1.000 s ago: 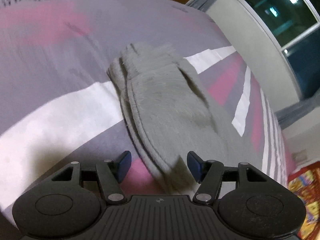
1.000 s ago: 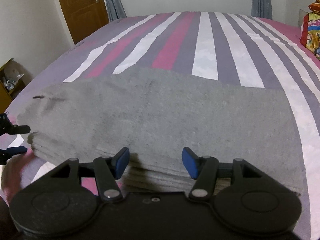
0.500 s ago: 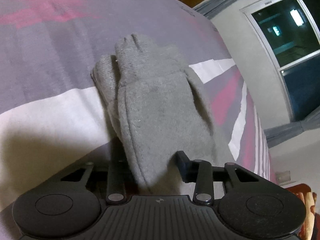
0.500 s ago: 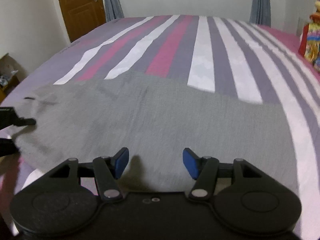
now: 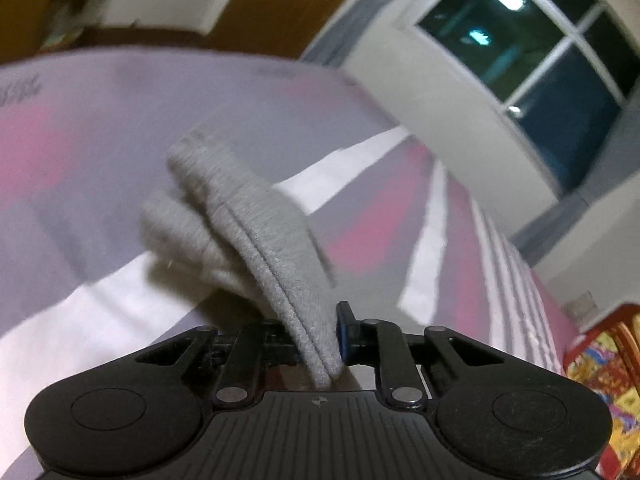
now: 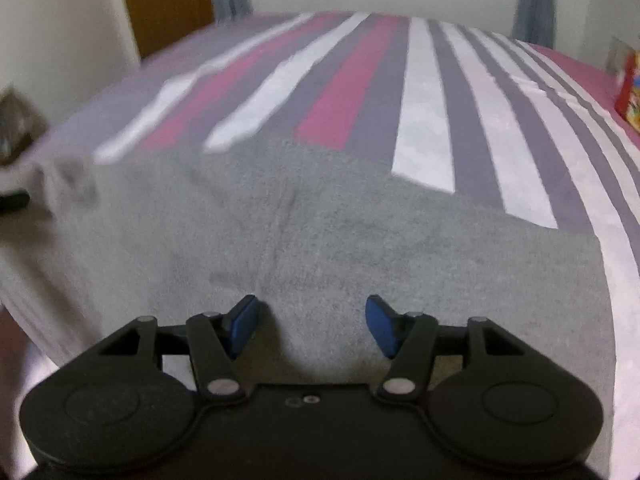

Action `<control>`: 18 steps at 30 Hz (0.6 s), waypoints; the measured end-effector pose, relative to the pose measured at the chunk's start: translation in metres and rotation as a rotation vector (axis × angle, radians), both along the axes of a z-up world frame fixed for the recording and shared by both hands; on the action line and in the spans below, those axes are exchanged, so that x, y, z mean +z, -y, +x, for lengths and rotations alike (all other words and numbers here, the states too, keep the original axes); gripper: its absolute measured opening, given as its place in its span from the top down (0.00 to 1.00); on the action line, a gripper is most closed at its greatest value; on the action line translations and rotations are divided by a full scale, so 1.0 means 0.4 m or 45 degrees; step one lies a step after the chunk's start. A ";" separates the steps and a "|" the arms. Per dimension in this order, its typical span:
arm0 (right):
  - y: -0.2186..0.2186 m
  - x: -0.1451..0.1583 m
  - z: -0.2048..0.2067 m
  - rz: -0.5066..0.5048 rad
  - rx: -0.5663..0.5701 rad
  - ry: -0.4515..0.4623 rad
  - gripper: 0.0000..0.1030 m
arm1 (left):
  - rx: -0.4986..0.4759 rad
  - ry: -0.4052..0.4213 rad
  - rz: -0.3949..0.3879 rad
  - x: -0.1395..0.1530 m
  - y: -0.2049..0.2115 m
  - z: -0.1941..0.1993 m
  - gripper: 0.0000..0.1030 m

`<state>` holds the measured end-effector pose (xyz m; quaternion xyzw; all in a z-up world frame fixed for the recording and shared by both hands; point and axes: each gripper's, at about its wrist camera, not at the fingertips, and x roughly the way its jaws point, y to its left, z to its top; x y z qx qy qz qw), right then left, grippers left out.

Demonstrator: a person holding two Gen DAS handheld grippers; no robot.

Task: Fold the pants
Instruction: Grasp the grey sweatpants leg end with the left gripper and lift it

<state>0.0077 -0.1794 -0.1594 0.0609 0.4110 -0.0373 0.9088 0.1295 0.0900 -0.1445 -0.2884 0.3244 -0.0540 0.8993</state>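
Observation:
The grey pants (image 6: 320, 236) lie folded lengthwise across the striped bed (image 6: 424, 120), filling the near half of the right wrist view. My left gripper (image 5: 320, 336) is shut on the left end of the pants (image 5: 280, 256) and holds that end lifted off the bed, its folded edges running up between the jaws. That gripper shows as a dark tip at the left edge of the right wrist view (image 6: 14, 200). My right gripper (image 6: 311, 326) is open, its blue pads just above the near edge of the pants, holding nothing.
The bed sheet (image 5: 72, 184) has pink, white and purple stripes. A wooden door (image 6: 168, 4) stands at the back left, grey curtains (image 6: 534, 4) at the back. A window (image 5: 532, 68) and a colourful bag (image 5: 604, 368) are on the right.
My left gripper closed on the end of the pants and raised it off the bed. The left end of the pants bunched upward. My right gripper stayed open and edged closer over the fabric.

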 end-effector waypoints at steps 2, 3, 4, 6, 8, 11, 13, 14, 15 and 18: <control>0.013 0.015 -0.020 0.045 -0.032 0.064 0.41 | -0.030 0.037 0.012 0.032 0.023 0.003 0.84; 0.013 0.002 -0.018 0.029 -0.024 0.031 0.40 | -0.046 0.051 0.023 0.046 0.034 0.004 0.84; 0.010 -0.020 -0.009 0.010 0.007 -0.050 0.40 | -0.067 0.063 0.044 0.057 0.051 0.007 0.84; -0.008 -0.028 -0.014 -0.097 0.081 -0.065 0.40 | -0.108 0.075 0.065 0.076 0.074 0.005 0.84; 0.012 -0.006 -0.022 -0.013 0.042 -0.041 0.40 | -0.143 0.095 0.083 0.097 0.102 0.006 0.84; 0.055 0.017 -0.044 0.103 -0.030 0.014 0.39 | -0.241 0.157 0.122 0.134 0.160 -0.012 0.84; 0.085 0.035 -0.056 0.125 -0.052 0.039 0.39 | -0.328 0.206 0.169 0.160 0.215 -0.034 0.84; 0.098 0.042 -0.067 0.130 -0.066 0.049 0.39 | -0.388 0.229 0.196 0.172 0.253 -0.044 0.84; 0.111 0.048 -0.076 0.135 -0.077 0.055 0.39 | -0.446 0.248 0.228 0.182 0.288 -0.059 0.84; 0.158 0.056 -0.118 0.153 -0.123 0.077 0.39 | -0.671 0.300 0.354 0.190 0.424 -0.106 0.84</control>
